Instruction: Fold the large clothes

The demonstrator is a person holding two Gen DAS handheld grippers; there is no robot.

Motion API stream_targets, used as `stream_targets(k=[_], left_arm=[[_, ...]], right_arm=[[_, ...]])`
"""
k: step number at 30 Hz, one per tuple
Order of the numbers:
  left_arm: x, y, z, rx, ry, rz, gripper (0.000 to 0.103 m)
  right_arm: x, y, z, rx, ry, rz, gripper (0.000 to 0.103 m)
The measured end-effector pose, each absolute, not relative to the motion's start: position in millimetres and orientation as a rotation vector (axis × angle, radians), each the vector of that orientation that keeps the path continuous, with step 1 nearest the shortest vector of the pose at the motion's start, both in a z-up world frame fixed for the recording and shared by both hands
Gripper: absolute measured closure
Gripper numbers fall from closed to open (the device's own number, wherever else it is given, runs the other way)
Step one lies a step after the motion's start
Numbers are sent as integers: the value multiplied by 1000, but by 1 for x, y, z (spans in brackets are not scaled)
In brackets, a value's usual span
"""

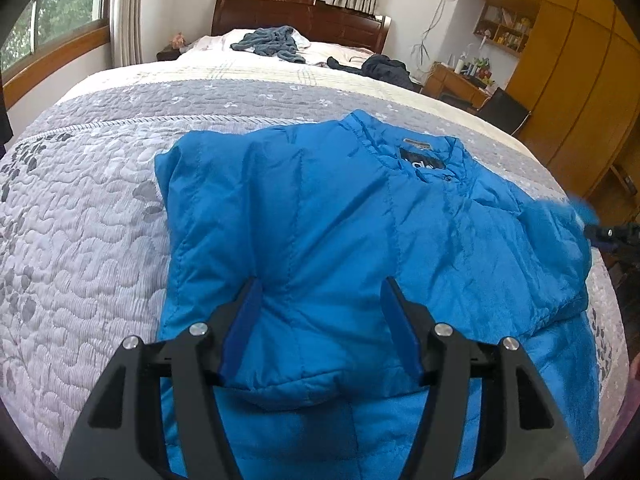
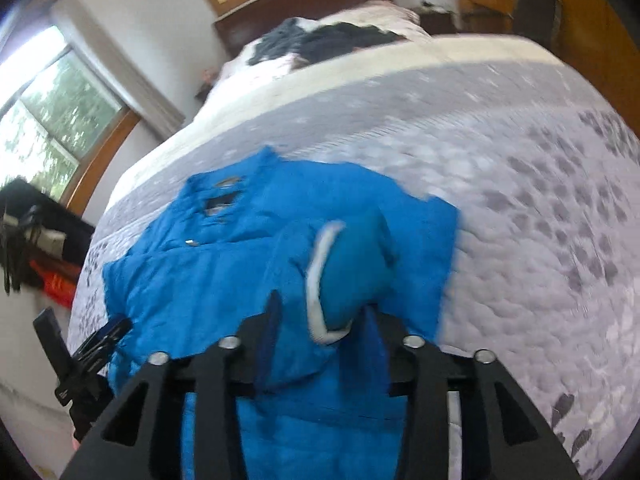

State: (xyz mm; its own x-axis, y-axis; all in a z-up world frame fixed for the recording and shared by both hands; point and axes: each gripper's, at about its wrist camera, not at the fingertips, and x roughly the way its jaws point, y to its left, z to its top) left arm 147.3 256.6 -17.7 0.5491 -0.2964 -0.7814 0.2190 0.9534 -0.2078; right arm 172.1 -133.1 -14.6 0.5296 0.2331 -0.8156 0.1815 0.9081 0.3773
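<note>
A bright blue puffer jacket lies spread on the bed, its collar and black label toward the headboard. My left gripper is open low over the jacket's near part, and a puffed fold bulges between its wide-set blue fingers. My right gripper is shut on the jacket sleeve, whose white-lined cuff stands up between the fingers. This view is blurred by motion. In the left wrist view the right gripper shows at the jacket's right edge. The right wrist view shows the left gripper at the jacket's left side.
The bed has a grey and white quilted cover. Dark clothes and a black garment lie near the wooden headboard. A desk and wooden wardrobes stand to the right, and windows are on the left.
</note>
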Motion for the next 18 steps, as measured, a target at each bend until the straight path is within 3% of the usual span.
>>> stream_targets(k=[5, 15, 18], left_arm=[[147, 284, 2, -153, 924, -237, 40], [162, 313, -5, -128, 967, -74, 28], [168, 314, -9, -106, 969, -54, 24]], right_arm=[[159, -167, -28, 506, 994, -25, 53], [172, -170, -37, 507, 973, 28, 52], [177, -162, -46, 466, 993, 20, 61]])
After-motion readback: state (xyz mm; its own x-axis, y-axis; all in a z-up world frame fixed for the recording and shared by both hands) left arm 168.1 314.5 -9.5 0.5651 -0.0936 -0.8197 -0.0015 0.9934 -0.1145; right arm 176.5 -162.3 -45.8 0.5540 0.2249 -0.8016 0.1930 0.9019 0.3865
